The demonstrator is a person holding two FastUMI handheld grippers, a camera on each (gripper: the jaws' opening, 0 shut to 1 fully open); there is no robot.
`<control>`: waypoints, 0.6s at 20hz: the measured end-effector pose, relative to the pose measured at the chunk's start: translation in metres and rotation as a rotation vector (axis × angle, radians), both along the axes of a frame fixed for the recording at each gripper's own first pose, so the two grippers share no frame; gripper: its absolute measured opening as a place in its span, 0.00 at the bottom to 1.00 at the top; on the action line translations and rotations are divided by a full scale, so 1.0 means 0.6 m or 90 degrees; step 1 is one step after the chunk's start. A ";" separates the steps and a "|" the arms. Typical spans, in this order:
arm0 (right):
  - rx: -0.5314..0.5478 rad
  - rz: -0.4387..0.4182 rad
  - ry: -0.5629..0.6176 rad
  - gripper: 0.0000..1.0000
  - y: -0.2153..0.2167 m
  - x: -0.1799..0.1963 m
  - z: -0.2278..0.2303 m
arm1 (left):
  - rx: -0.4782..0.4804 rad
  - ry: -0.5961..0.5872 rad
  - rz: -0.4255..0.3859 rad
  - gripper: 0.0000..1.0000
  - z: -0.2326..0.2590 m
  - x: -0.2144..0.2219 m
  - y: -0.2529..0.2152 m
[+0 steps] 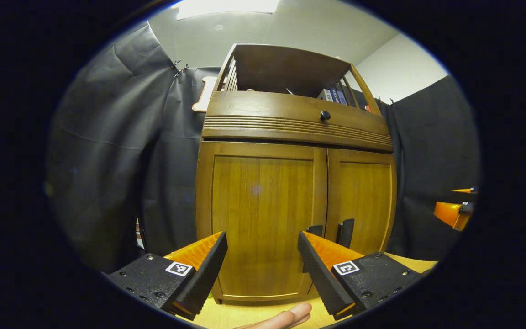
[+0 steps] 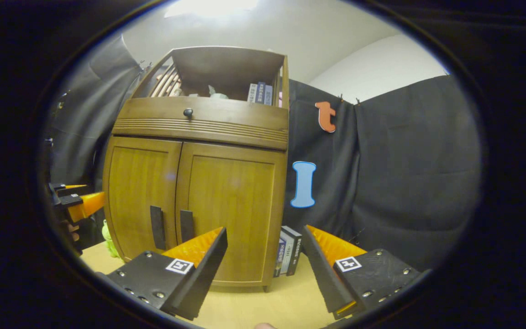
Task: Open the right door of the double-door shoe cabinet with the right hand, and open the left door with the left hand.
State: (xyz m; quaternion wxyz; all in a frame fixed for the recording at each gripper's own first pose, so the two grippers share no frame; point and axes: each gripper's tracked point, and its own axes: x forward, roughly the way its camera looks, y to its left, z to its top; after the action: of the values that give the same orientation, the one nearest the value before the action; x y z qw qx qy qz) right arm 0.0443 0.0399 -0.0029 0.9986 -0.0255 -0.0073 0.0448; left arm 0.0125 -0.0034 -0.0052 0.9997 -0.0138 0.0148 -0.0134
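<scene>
Upright on the wooden bench [image 2: 286, 304], against the black cloth wall: double-door shoe cabinet [image 1: 297, 183], left door [image 1: 263, 219] and right door [image 2: 231, 210] both shut, dark handles [image 2: 171, 226] side by side at the centre seam. Above the doors, a drawer with round knob [image 1: 325, 115] and an open shelf holding books [image 2: 259, 92]; more books [image 2: 288, 251] standing beside the cabinet's right side. Short of the doors, touching nothing: left tool [image 1: 262, 256] with fingers spread apart facing the left door, right tool [image 2: 265, 251] likewise spread before the right door.

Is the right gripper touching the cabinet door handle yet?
Apart. In the right gripper view, the right gripper hangs open, well short of the right door handle.
</scene>
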 end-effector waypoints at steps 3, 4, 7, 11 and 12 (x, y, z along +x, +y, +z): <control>0.009 0.028 0.013 0.97 0.037 0.046 -0.013 | -0.002 0.000 0.001 0.95 -0.001 0.003 0.004; 0.009 0.046 0.016 0.98 0.054 0.061 -0.015 | -0.002 0.000 0.000 0.95 -0.001 0.004 0.005; 0.004 0.067 0.028 0.99 0.090 0.106 -0.033 | -0.002 0.001 0.000 0.95 -0.003 0.005 0.007; -0.008 0.090 0.053 0.96 0.139 0.162 -0.075 | -0.010 0.004 0.009 0.95 -0.005 0.015 0.020; -0.009 0.095 0.057 0.96 0.150 0.174 -0.085 | -0.018 0.004 0.012 0.95 -0.004 0.019 0.024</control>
State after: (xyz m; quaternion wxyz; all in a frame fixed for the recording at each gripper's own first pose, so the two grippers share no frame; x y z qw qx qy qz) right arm 0.1490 0.1302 -0.0537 0.9916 -0.0298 0.0359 0.1204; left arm 0.0236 0.0108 -0.0076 0.9994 -0.0281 0.0177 -0.0044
